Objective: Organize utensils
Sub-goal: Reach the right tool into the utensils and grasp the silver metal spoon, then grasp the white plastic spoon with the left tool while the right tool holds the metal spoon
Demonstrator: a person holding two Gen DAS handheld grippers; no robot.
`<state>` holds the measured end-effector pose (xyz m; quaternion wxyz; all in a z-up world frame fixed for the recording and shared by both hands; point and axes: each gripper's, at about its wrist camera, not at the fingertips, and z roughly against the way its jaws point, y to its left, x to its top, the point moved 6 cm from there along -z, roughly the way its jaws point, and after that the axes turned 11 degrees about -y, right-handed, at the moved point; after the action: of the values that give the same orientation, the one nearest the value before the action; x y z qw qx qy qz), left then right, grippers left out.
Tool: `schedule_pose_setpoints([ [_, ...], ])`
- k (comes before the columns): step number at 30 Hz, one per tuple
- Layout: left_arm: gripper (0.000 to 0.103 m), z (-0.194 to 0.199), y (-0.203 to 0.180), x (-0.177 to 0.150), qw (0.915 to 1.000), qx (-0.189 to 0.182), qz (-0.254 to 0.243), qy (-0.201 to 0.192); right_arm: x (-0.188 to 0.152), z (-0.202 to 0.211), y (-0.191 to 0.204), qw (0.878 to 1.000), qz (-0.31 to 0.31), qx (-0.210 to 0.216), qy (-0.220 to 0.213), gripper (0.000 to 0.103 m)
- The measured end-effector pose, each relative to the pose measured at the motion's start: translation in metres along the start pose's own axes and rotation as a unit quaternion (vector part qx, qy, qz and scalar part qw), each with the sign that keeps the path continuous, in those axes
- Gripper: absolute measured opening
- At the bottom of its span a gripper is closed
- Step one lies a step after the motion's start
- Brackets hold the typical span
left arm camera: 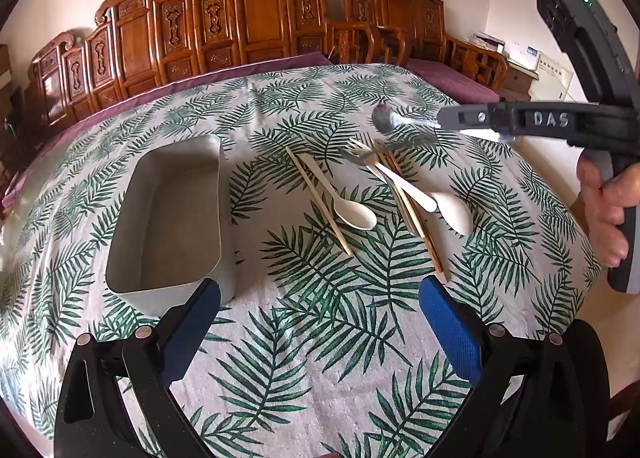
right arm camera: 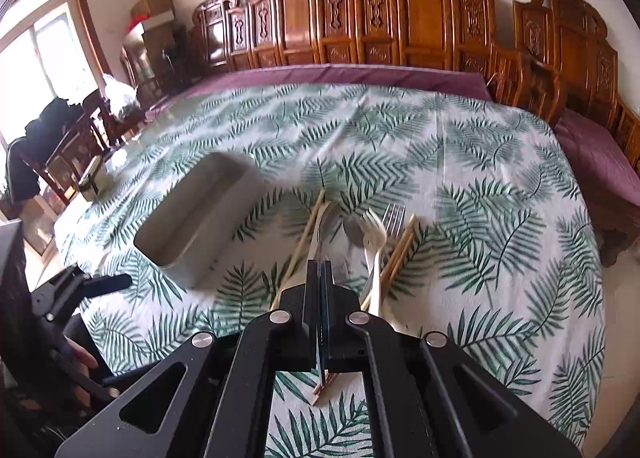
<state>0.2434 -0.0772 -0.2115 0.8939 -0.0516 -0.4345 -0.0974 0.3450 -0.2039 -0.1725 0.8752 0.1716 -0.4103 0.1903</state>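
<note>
Raised letters "DAS" mark the right gripper [left arm camera: 440,122], jaws clamping a shiny metal spoon [left arm camera: 385,118]; left gripper [left arm camera: 320,322] jaws wide, empty.

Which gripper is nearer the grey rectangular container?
Left. The left gripper hangs open with one finger at the grey rectangular container's near corner; the right gripper, shut on a metal spoon, is raised above the utensil pile.

Both wrist fisheyes look steeply down and forward across the leaf-print worktop [left arm camera: 320,358] toward the carved wooden seats [left arm camera: 256,17] at its far edge, the left from close above the near edge, the right higher, sharing the grey tray [left arm camera: 172,217] and scattered utensils [left arm camera: 404,193].
</note>
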Motion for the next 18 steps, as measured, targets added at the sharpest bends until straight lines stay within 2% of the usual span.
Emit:
schedule_pose_setpoints([
  [6,0.096,-0.003,-0.004,0.008,1.0,-0.001,-0.004,-0.004,-0.004,-0.001,-0.012,1.0,0.008,-0.027,0.004,0.002],
  [16,0.096,-0.032,-0.022,0.023,0.9998,-0.013,-0.015,-0.002,-0.043,0.003,-0.041,0.999,-0.018,-0.043,0.006,0.002],
  [18,0.09,-0.039,-0.026,0.027,0.9997,-0.018,-0.015,0.0,-0.049,0.002,-0.044,0.999,-0.013,-0.045,0.012,0.002],
])
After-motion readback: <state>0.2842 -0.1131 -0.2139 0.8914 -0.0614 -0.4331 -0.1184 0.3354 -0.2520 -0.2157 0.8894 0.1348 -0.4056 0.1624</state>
